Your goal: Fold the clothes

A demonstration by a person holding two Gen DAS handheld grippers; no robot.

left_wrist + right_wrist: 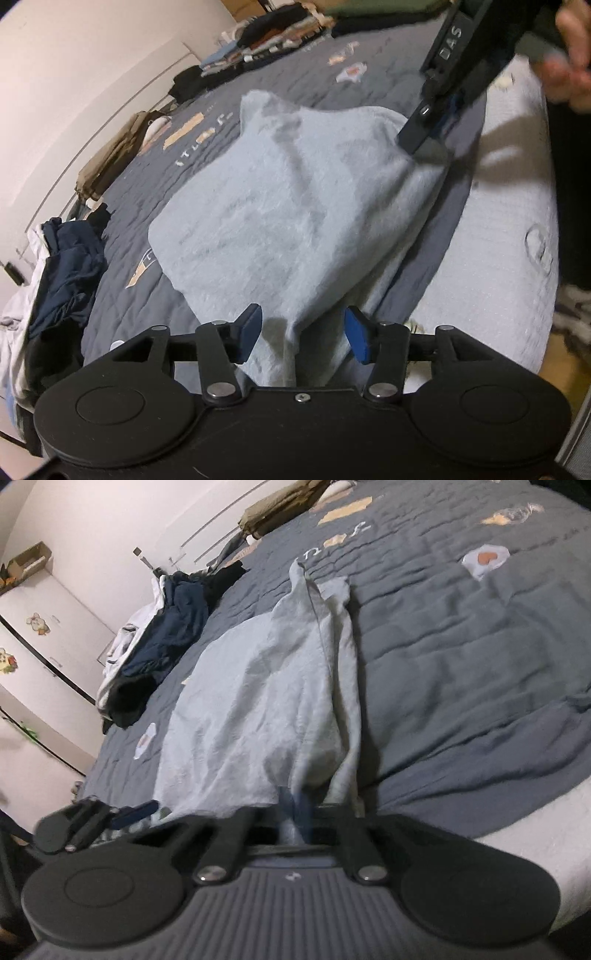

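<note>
A light blue garment [288,206] lies spread on the grey quilt [155,177] near the bed's front edge. My left gripper [303,336] is open, its blue pads either side of a hanging fold of the garment. My right gripper [295,805] is shut on the garment's near edge [258,709]; in the left wrist view it [424,140] pinches the far right corner. The left gripper also shows in the right wrist view [122,812], low on the left.
A heap of dark blue and white clothes [162,627] lies left of the garment. Folded stacks [266,40] line the far side of the bed. An olive garment [110,158] lies by the wall. The pale mattress edge [509,229] is on the right.
</note>
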